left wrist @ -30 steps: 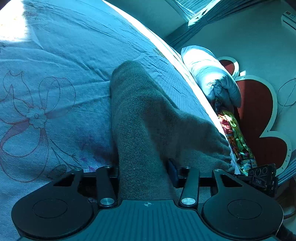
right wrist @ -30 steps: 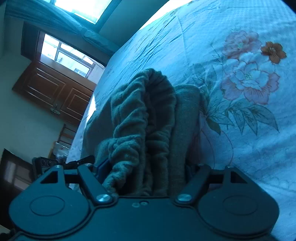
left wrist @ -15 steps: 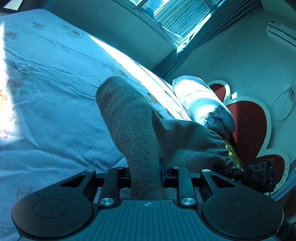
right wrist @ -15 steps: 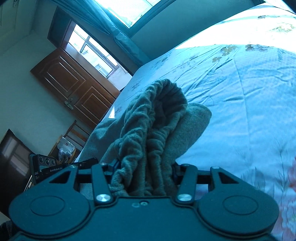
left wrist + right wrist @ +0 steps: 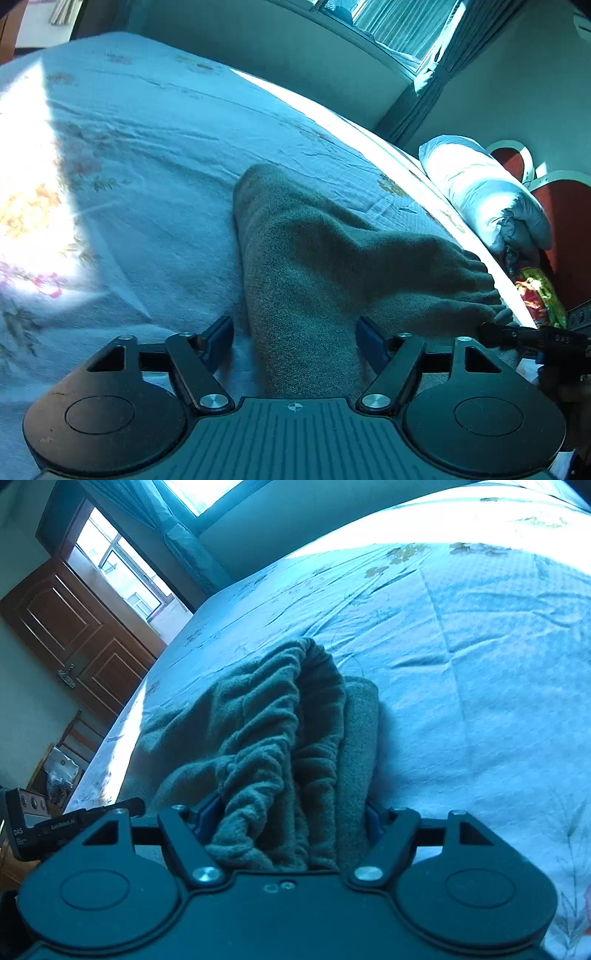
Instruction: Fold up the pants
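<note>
Big bed (image 5: 155,155) with a pale floral sheet, wrinkled in spots, sun patch blown out at the left edge of the left wrist view and along the top of the right wrist view. Window with curtains (image 5: 391,26) in the upper right of the left view, rolled-up quilt or pillow (image 5: 484,195) at the right, red heart-shaped headboard (image 5: 557,206) behind it, something colourful and shiny (image 5: 539,295) wedged below. Brown wooden door (image 5: 74,635) at the left in the right view, second window (image 5: 122,568) above it.

Grey-green fleecy pants (image 5: 314,266) lying on the bed, lower middle of both views, folded into a long thick bundle. Scrunched elastic waistband (image 5: 280,738) bunched up in the right view, smoother leg fabric in the left one.

Left hand-held gripper (image 5: 295,336) spread wide, just been opening, blue pads (image 5: 218,336) clear of the cloth on both sides, fabric lying loose between. Right hand-held gripper (image 5: 288,823) also just been opening, waistband bundle filling the gap between the fingers; can't tell if the pads are actually pressing on it or just alongside.
</note>
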### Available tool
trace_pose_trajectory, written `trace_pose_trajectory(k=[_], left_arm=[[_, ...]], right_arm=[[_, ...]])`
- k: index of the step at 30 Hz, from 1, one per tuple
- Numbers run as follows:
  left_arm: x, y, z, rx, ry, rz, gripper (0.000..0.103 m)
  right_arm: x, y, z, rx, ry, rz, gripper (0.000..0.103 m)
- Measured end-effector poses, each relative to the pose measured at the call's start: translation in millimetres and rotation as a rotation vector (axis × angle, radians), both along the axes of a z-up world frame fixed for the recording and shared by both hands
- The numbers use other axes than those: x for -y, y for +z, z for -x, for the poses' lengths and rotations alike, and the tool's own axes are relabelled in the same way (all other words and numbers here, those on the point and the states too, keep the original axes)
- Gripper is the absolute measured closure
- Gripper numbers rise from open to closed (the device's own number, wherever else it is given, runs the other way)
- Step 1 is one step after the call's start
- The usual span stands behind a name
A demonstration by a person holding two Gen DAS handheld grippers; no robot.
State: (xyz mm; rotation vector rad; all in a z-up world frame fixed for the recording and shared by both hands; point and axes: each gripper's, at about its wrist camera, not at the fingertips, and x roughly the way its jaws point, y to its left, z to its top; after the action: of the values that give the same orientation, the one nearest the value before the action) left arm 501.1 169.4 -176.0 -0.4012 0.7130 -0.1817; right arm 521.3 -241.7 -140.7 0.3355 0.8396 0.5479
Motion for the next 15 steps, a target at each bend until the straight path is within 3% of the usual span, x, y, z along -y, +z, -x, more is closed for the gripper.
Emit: trace_pose_trajectory(k=[4, 5, 7, 10, 15], left_arm=[[0.5, 23.0, 33.0, 0.090, 0.078, -0.153, 0.004], [3.1, 19.8, 34.7, 0.076, 0.077, -0.187, 0.002], [14.1, -1.5, 26.2, -0.031, 0.047, -0.311, 0.000], [7.6, -0.2, 33.3, -0.031, 0.080, -0.287, 0.000], [9.9, 40.4, 84.6, 0.058, 0.121, -0.340, 0.000]], right_arm=[[-5.4, 18.6, 31.8, 0.153, -0.015, 0.097, 0.030], [-8.7, 14.3, 35.6, 0.173, -0.018, 0.170, 0.029], [-21.9, 2.8, 31.8, 0.147, -0.006, 0.278, 0.022], [-26.5, 12.7, 36.9, 0.132, -0.028, 0.296, 0.021], [-3.6, 55.4, 76.6, 0.250, -0.080, 0.287, 0.021]])
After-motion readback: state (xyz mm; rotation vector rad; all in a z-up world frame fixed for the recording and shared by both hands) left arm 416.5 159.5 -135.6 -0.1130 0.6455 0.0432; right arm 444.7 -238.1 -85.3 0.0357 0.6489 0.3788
